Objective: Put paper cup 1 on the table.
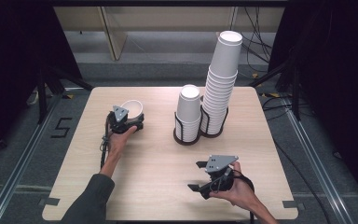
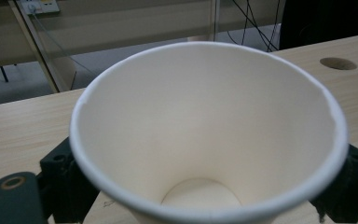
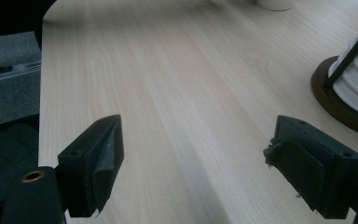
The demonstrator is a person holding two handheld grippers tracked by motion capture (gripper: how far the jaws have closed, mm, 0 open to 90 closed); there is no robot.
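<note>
The white paper cup is standing upright, mouth up, on the left half of the light wooden table, well apart from the two cup stacks. In the left gripper view, the white paper cup is sitting between the two black jaws, which are flanking its lower wall on either side. The left gripper is positioned at the near side of the cup, with the person's left hand wrapped around its body. Whether the pads are pressing on the cup wall or merely standing beside it cannot be told, since the cup rim is hiding the contact points.

The right gripper is resting in the person's right hand near the front right edge of the table. In the right gripper view, the right gripper is holding its jaws wide apart over bare wood, grasping nothing.

The shorter stack of white paper cups is standing in a dark round wire holder near the table centre. The taller stack of white paper cups is standing just beside it, to its right, in a second dark wire holder, and is leaning slightly to the right at the top.
</note>
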